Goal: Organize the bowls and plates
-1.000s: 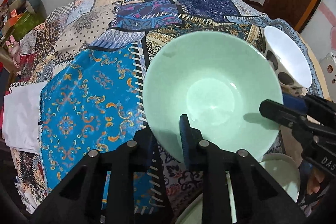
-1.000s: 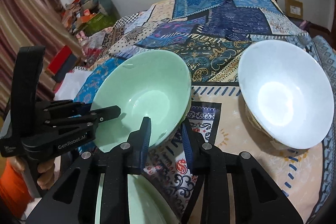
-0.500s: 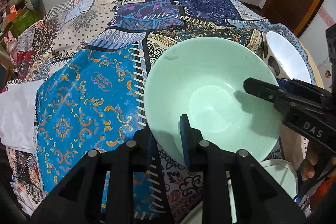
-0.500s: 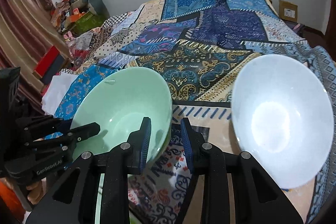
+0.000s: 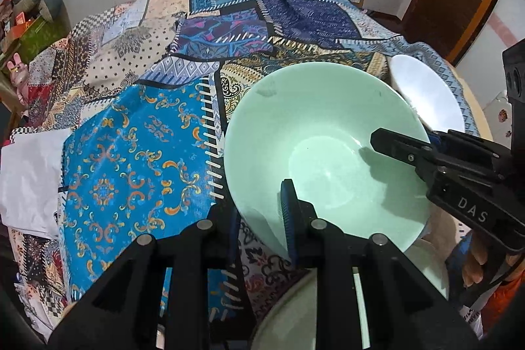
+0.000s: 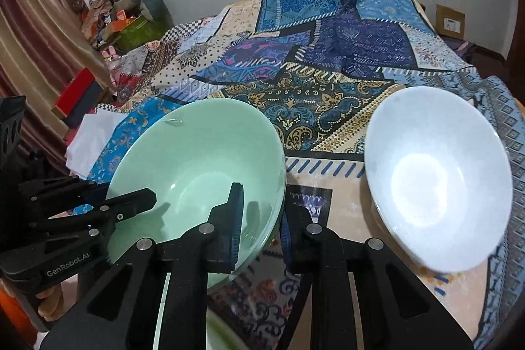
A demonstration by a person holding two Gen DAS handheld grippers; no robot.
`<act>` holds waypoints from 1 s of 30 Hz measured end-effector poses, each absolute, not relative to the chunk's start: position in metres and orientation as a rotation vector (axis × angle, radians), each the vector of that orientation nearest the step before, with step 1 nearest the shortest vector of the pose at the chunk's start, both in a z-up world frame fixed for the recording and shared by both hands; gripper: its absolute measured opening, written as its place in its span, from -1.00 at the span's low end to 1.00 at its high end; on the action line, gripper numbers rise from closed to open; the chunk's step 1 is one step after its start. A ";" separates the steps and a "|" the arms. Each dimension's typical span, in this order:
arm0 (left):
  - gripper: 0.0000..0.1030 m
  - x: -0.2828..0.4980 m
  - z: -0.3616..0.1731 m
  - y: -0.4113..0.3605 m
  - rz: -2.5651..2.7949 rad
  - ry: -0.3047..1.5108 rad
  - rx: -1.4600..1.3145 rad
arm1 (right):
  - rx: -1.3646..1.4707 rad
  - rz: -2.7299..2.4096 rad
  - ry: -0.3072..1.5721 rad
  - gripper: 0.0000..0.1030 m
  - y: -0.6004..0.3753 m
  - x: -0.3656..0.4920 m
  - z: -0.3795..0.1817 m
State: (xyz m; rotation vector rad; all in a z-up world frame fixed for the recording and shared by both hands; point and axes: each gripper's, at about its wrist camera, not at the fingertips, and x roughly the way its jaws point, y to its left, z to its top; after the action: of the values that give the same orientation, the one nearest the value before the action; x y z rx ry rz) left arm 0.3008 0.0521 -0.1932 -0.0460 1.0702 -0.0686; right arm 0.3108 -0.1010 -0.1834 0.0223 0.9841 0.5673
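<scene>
Currently the left tool (image 5: 261, 212) is seen reaching forward from the near edge of the bed (image 5: 131, 153), which is covered with a patchwork cloth. Its two fingers are clamped on the near rim of the green bowl (image 5: 325, 150): one finger lies inside the bowl, the other outside against the wall. The same tool is seen in the right wrist view (image 6: 131, 202), entering from the left with its upper finger resting over the bowl's left rim.

The right tool (image 6: 261, 218) is held from the other side, pointing forward as well. Its left finger is set inside the green bowl (image 6: 200, 163) and its right finger outside the rim, so the bowl wall is straddled; whether the pads are pressed fully onto it cannot be told. In the left wrist view the right tool (image 5: 403, 150) is seen coming in from the right, its finger laid over the bowl's right rim.

The green bowl is held tilted between the two tools, near the front edge of the bed. Below it, part of a pale plate (image 5: 430, 264) is seen at the near edge. The white bowl (image 6: 436, 176) is seen to the right of the green one, apart from it, toward the right edge of the bed.
</scene>
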 end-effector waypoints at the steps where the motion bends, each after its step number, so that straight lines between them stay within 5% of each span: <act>1: -0.55 0.299 -0.191 0.052 -0.070 1.068 -0.049 | 0.024 0.566 0.981 -0.64 -0.102 0.308 -0.181; 30: -0.55 0.150 -0.092 0.072 -0.038 0.898 -0.101 | 0.024 0.611 0.824 -0.62 -0.093 0.188 -0.099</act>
State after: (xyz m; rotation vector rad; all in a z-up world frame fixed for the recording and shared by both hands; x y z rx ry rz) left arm 0.1498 0.0725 -0.0918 -0.1006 0.8984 -0.0381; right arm 0.1883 -0.0931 -0.0990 0.0241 0.8244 0.6114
